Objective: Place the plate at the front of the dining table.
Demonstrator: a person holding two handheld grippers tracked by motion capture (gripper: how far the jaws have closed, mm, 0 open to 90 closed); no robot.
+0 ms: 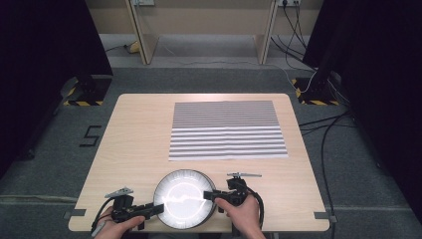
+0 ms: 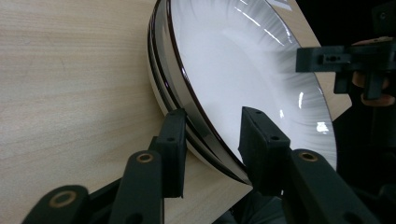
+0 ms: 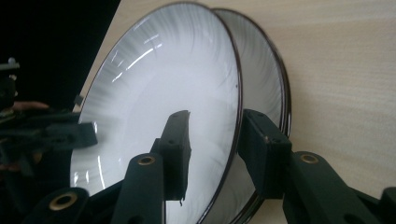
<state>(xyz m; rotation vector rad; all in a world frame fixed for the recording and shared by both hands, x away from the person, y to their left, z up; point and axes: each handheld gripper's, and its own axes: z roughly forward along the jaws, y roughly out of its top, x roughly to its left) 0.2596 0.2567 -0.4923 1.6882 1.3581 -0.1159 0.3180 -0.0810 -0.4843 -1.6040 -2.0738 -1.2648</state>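
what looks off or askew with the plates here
The top plate sits tilted off the plate beneath, raised on the right gripper side. The left gripper straddles the opposite rim. Nothing is chipped or spilled.

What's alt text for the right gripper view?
The right gripper has its black fingers either side of the dark-edged rim of the upper white ribbed ceramic plate, which is tilted up off a second matching plate on the pale wooden table. The left gripper shows at the plate's far edge.
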